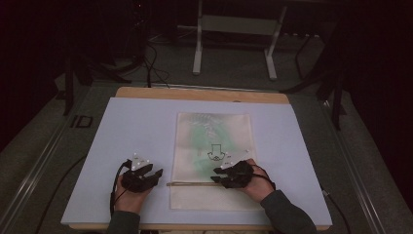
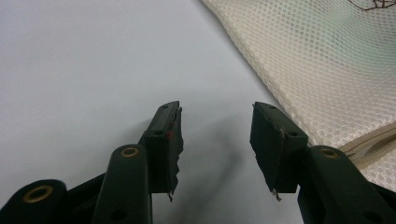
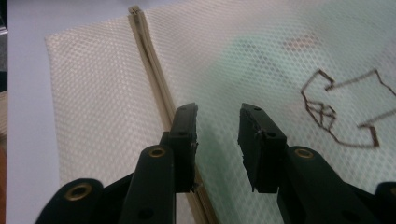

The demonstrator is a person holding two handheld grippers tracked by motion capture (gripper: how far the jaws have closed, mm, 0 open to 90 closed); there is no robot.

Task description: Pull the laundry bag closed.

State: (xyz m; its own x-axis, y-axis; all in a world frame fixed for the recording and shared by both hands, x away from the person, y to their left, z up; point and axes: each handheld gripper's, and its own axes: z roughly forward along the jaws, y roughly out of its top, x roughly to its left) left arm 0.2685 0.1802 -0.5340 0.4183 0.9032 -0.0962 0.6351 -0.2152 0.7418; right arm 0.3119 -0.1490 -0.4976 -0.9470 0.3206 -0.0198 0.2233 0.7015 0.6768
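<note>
Mesh bag (image 1: pixel 213 146) lies flat at centre frame on the white board (image 1: pixel 136 126), zipper (image 1: pixel 192 184) near its lower edge. Right gripper (image 1: pixel 220 176) hovers over the zipper, jaws part-closed, empty; left gripper (image 1: pixel 155 174) open, lower left. Step: reaching for the zipper. Next: find and pinch the pull.

Mesh bag (image 3: pixel 261 60) contents blurred green; zipper (image 2: pixel 369 147) cut off at frame edge

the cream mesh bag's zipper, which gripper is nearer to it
Right. The right gripper hangs over the cream mesh laundry bag, one jaw right above its beige zipper. The left gripper sits over the pale blue mat, beside the bag's edge.
</note>
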